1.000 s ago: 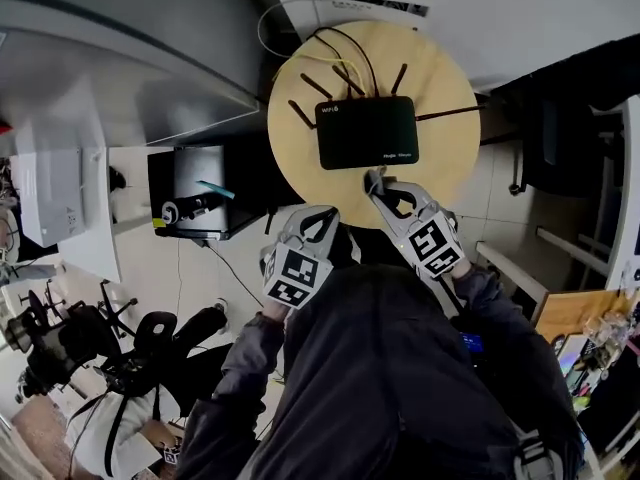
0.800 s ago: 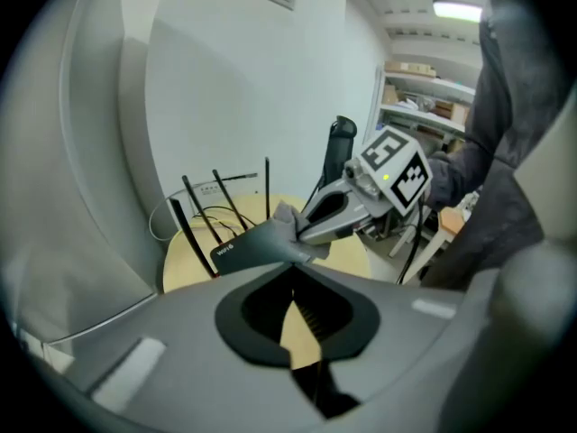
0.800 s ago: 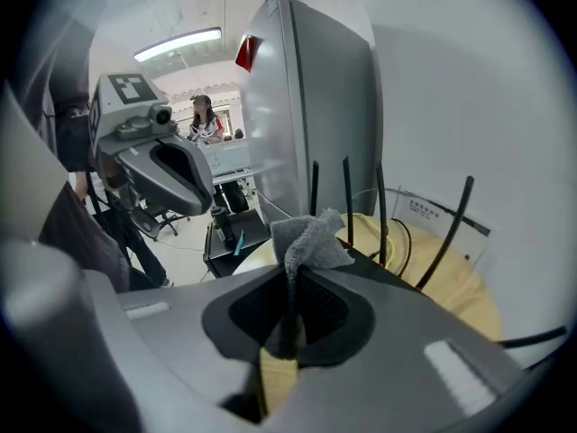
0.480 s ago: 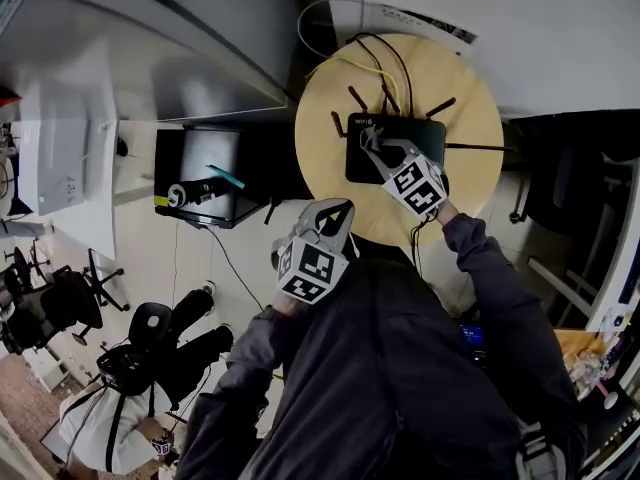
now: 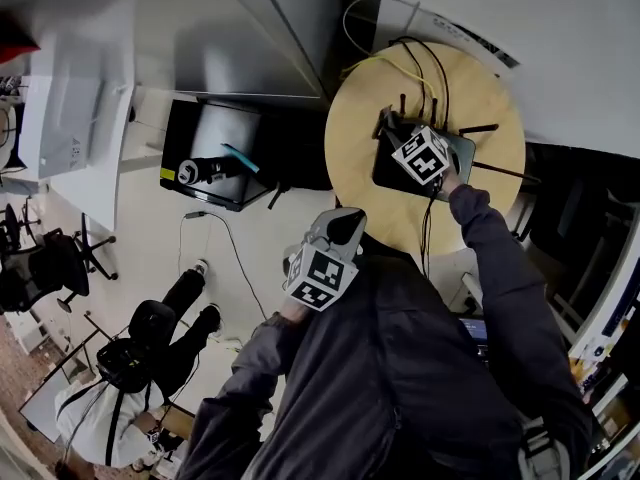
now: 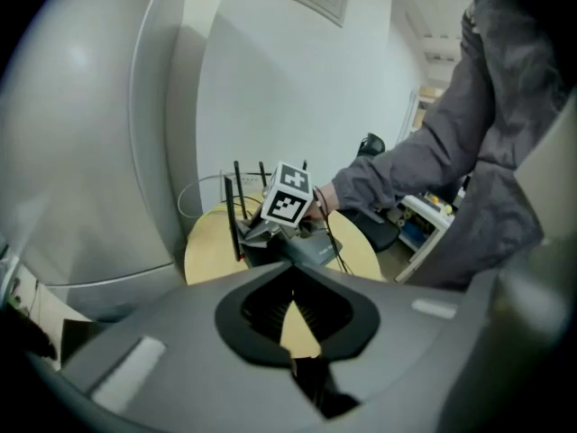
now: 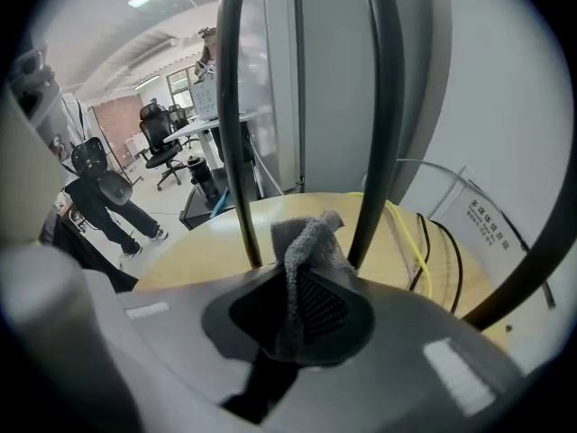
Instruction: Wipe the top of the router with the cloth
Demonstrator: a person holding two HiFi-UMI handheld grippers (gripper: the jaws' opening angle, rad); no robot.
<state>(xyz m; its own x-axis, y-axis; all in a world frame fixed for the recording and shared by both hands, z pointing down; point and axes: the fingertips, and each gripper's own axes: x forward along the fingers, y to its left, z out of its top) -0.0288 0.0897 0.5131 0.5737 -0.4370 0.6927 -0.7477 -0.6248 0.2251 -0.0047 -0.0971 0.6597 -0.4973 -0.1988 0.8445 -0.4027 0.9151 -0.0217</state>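
A black router (image 5: 397, 179) with upright antennas (image 7: 233, 133) lies on a round wooden table (image 5: 358, 138). My right gripper (image 5: 391, 128) is over the router's far end, by the antennas, and its marker cube covers most of the top. It is shut on a grey cloth (image 7: 305, 246), which bunches out of the jaws between two antennas. From the left gripper view the right gripper (image 6: 259, 234) rests low on the router (image 6: 317, 252). My left gripper (image 5: 347, 217) hangs off the table's near edge, shut with nothing in it (image 6: 290, 273).
Black and yellow cables (image 5: 428, 58) run off the table's back towards a white wall. A black box with a bottle on it (image 5: 205, 163) sits on the floor at left. A seated person (image 5: 150, 353) is at the lower left. A grey curved wall (image 6: 81, 152) stands beside the table.
My right gripper has moved from the table's near edge onto the router and across its top to the antenna end. The left gripper has stayed close to my body.
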